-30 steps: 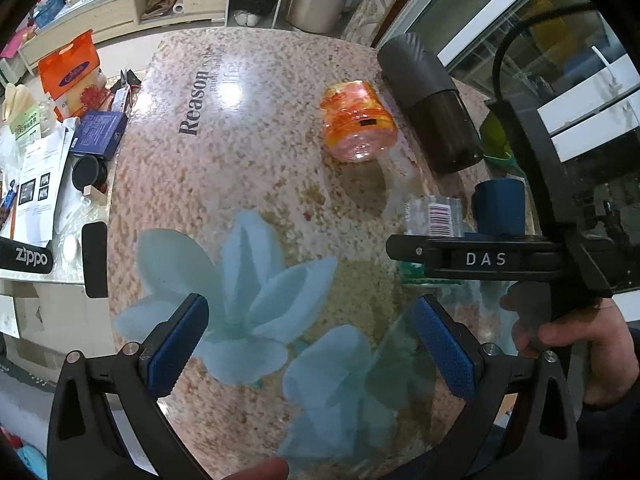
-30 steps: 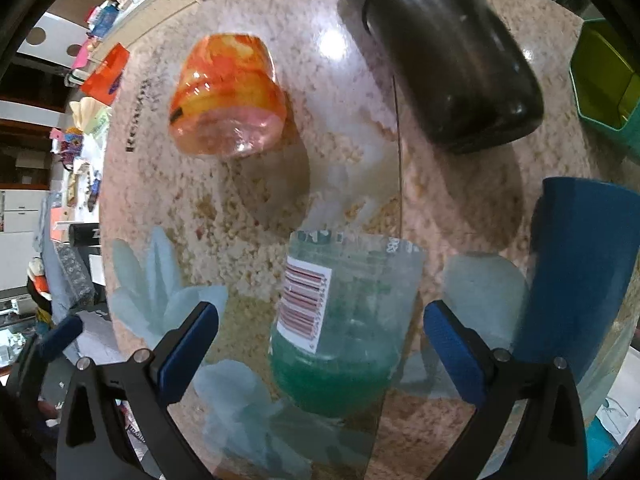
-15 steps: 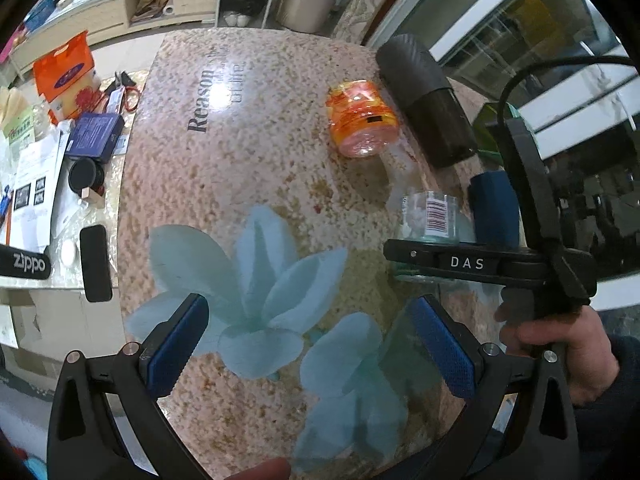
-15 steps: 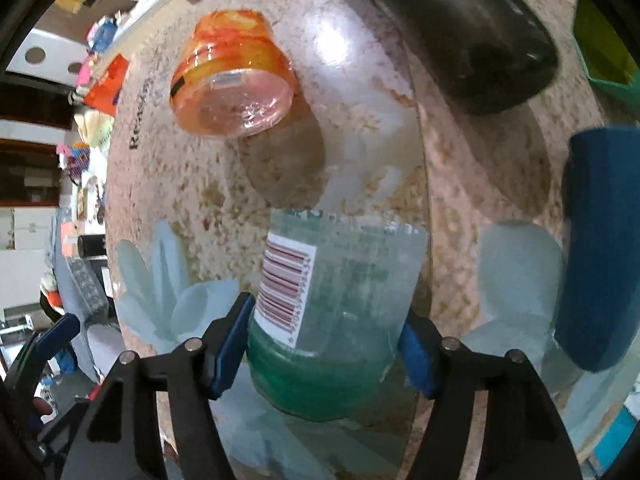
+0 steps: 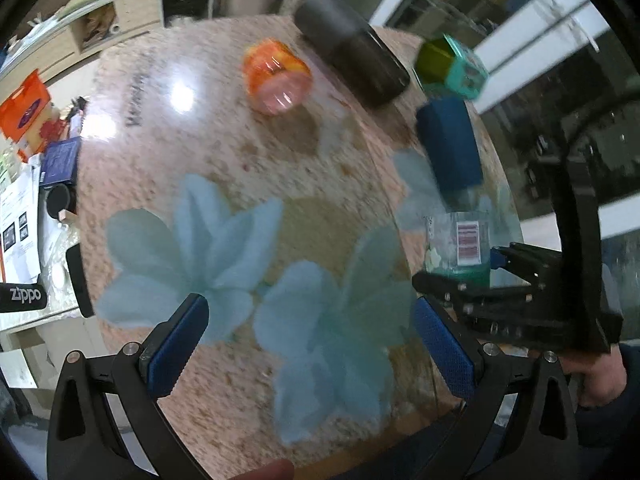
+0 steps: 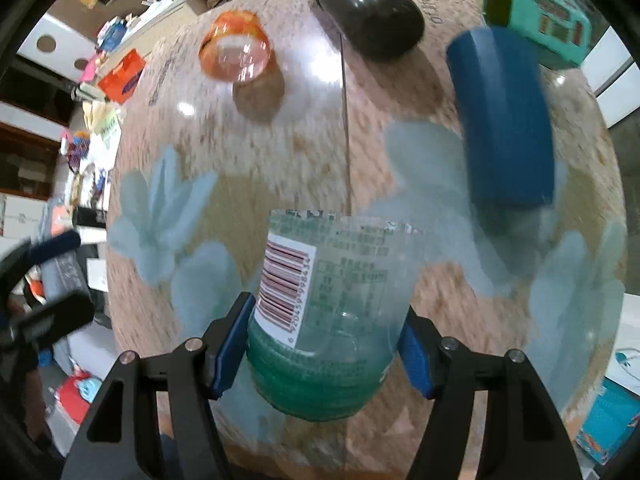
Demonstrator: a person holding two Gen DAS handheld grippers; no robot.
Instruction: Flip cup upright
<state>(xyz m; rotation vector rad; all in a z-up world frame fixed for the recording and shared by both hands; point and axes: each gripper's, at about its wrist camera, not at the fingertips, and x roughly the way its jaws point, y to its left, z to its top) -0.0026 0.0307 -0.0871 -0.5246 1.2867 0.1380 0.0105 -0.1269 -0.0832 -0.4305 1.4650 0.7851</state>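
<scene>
A clear plastic cup [image 6: 328, 304] with a green base and a barcode label lies between the blue pads of my right gripper [image 6: 324, 352], which is shut on it near its green end. The cup is lifted and pulled toward the table's near edge. In the left wrist view the same cup [image 5: 460, 246] sits in the right gripper [image 5: 496, 276] at the right. My left gripper [image 5: 308, 344] is open and empty above the blue flower print on the table [image 5: 240, 168].
An orange cup [image 6: 236, 50] lies on its side at the back. A dark cylinder [image 6: 368, 12] and a blue cup [image 6: 504, 120] also lie on the table. A teal and green box [image 6: 536, 12] stands at the back right. Clutter fills the shelf at left.
My right gripper closed on the clear cup and drew it back and up from where it lay. Both views have shifted back from the table's far side.
</scene>
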